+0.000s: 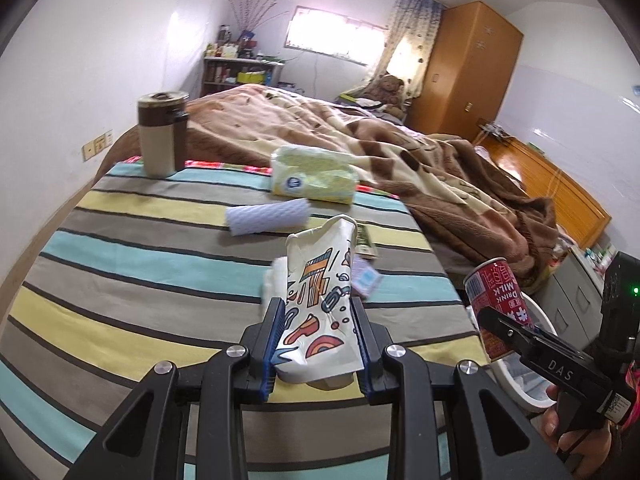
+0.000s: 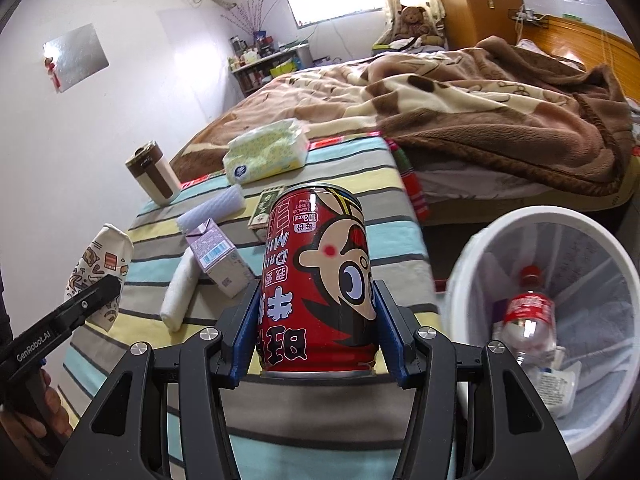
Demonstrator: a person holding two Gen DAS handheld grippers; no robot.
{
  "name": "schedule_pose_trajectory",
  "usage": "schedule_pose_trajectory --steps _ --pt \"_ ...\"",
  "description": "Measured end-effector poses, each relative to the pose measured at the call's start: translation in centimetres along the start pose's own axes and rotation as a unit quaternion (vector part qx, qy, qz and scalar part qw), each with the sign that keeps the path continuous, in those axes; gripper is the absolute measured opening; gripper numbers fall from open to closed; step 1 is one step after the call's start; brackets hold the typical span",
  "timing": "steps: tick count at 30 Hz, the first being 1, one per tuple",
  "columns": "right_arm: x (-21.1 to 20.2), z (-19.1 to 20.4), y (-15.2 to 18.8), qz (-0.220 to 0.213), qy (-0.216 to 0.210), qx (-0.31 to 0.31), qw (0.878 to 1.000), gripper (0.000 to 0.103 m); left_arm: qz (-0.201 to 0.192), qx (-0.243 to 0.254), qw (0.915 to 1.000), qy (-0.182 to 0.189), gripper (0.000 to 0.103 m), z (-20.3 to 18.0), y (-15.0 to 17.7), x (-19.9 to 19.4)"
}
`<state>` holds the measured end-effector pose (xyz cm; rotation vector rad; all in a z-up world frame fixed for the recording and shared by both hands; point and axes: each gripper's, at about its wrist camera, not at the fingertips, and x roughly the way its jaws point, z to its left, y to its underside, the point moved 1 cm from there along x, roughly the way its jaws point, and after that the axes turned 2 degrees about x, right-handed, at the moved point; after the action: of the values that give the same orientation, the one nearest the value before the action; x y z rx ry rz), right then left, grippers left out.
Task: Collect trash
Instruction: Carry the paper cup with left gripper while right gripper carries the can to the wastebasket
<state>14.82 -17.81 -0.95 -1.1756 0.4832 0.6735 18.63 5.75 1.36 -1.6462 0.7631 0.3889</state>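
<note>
The left gripper (image 1: 318, 332) pinches a crushed, patterned paper cup (image 1: 320, 296) above the striped table's (image 1: 120, 280) near edge; the right gripper (image 2: 316, 328) clamps a red milk-drink can (image 2: 316, 280) beside the white bin (image 2: 540, 240). The smooth can might slip and miss the rim. A purple carton (image 2: 218, 256), rolled white tissue (image 2: 180, 296) and green box (image 2: 266, 208) remain, none blocking the bin

White bin (image 2: 472, 248) cut off at lower right of right wrist frame, rim blurred. Folded white cloth (image 1: 276, 276) partly hidden behind paper cup (image 1: 320, 304). Shelf items (image 1: 236, 60) too small to tell.
</note>
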Motion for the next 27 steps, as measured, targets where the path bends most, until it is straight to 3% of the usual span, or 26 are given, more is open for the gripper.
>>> schedule_pose_trajectory --steps 27 --pt "-7.0 -9.6 0.9 -0.055 0.083 0.071 0.992 0.054 0.009 0.113 0.9886 0.099 0.032 -16.5 2.3 0.6"
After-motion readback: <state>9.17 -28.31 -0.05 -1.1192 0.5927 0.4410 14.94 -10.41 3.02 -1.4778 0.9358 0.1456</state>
